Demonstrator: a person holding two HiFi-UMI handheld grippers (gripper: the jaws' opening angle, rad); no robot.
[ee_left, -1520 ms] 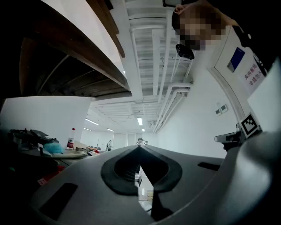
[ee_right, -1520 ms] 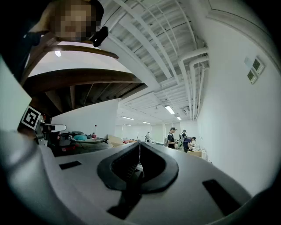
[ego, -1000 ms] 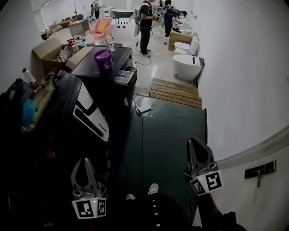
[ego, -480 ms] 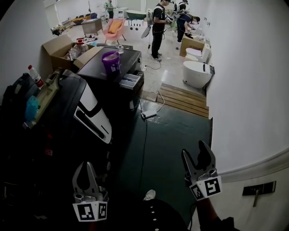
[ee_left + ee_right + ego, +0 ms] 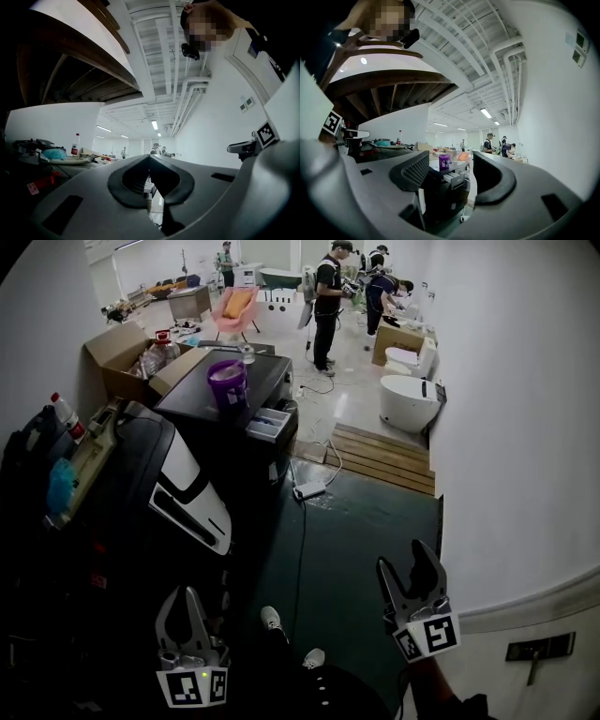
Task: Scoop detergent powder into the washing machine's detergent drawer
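A black washing machine (image 5: 217, 395) stands some way ahead, with a purple tub (image 5: 228, 382) on its top and its detergent drawer (image 5: 270, 424) pulled out at the front right. Both grippers are low and near me, far from the machine. My left gripper (image 5: 192, 613) is shut with nothing in it, and its tips (image 5: 149, 158) meet. My right gripper (image 5: 410, 579) stands open and empty. Between its jaws (image 5: 451, 161) I see the purple tub (image 5: 444, 161) and the open drawer (image 5: 453, 178) in the distance.
A large black appliance with a white panel (image 5: 187, 488) fills the left side, with a bottle (image 5: 64, 413) behind it. A cable and power strip (image 5: 309, 489) lie on the dark floor. A wooden pallet (image 5: 380, 454), white toilets (image 5: 408, 401) and several people (image 5: 328, 287) are beyond. A white wall runs along the right.
My right gripper's jaws have gone from shut to open. The view has moved a little closer to the machine, and a shoe has stepped forward. The left gripper stays shut.
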